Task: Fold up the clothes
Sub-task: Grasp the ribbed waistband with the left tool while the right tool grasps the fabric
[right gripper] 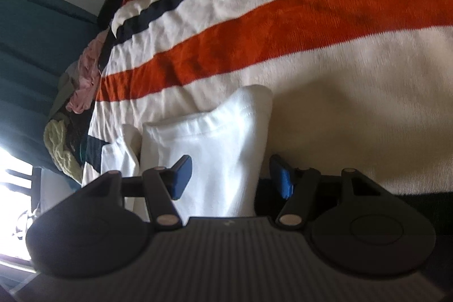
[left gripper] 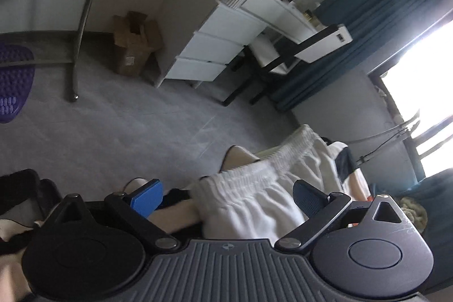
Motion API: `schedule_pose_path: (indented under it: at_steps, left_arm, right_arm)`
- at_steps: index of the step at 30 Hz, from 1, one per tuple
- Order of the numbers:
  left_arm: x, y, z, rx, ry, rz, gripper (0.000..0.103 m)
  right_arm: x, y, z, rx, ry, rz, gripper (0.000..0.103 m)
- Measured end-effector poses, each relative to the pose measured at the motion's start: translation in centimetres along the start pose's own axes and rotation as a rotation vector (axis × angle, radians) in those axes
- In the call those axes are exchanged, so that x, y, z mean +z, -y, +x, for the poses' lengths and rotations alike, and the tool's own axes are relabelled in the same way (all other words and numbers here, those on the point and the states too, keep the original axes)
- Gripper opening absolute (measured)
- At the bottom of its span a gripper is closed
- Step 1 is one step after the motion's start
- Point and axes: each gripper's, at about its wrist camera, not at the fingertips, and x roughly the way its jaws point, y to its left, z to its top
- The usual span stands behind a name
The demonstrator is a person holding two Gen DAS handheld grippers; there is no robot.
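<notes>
**Kid:** Shorts [left gripper: 254,197]! One white pair, with a bunchy stretchy band at the top. They lie between the two fingers of the left tongs [left gripper: 226,197].

**Helper:** Are those tongs pinching them?

**Kid:** No. The fingers stand wide apart, one on each side of the band. The tongs are tipped sideways, so the room looks crooked.

**Helper:** And the right tongs [right gripper: 232,177]?

**Kid:** Spread apart too. One white cloth end [right gripper: 220,149] pokes up between the two blue pads [right gripper: 184,174]. I can't tell if the pads touch it. The cloth rests on one big striped blanket [right gripper: 283,27], white with red and dark blue stripes.

**Helper:** What else can you count?

**Kid:** One white drawer chest [left gripper: 215,47] with three drawers on the gray floor [left gripper: 127,126], one brown box [left gripper: 136,44] just beside it, one blue curtain [left gripper: 382,10]. Near the blanket edge, one pink cloth [right gripper: 87,70] and one pale yellow knit thing [right gripper: 61,146].

**Helper:** Any words to read?

**Kid:** None clear enough. The box has a small label, too blurry.
</notes>
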Motion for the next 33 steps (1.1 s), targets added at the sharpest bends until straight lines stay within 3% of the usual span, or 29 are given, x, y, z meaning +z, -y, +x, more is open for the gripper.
schedule_pose_path:
  at_steps: [6,10,14,22,24,28,33]
  left_arm:
    - [-0.3,-3.1,1.2,-0.065,-0.041,-0.063,0.091]
    - [-1.8,-3.2,2.9,-0.118,-0.116,-0.057,0.089]
    - [-3.5,-3.2,4.2,-0.151,-0.126,-0.061,0.07]
    - [-4.5,-2.5,5.2,-0.247,-0.161,-0.096,0.063]
    - [-4.6,-2.6,5.0,-0.247,-0.128,-0.12,0.056]
    - [-5.0,-1.8,5.0,-0.262,-0.11,-0.119,0.058]
    - [-5.4,-1.6,7.0,-0.22,-0.214,-0.162,0.059]
  right_arm:
    - [-0.4,0.1,-0.1,-0.013,0.004,0.001,0.063]
    - [-0.5,0.0,-0.3,-0.002,0.016,-0.013,0.063]
    - [-0.6,0.0,-0.4,0.0,0.021,-0.013,0.063]
    - [-0.7,0.3,-0.3,-0.001,0.027,0.001,0.063]
    - [-0.7,0.3,-0.9,0.036,0.062,0.016,0.063]
    - [-0.6,0.2,-2.6,0.108,0.17,0.036,0.063]
    - [-1.0,0.4,-1.0,0.046,0.064,0.04,0.063]
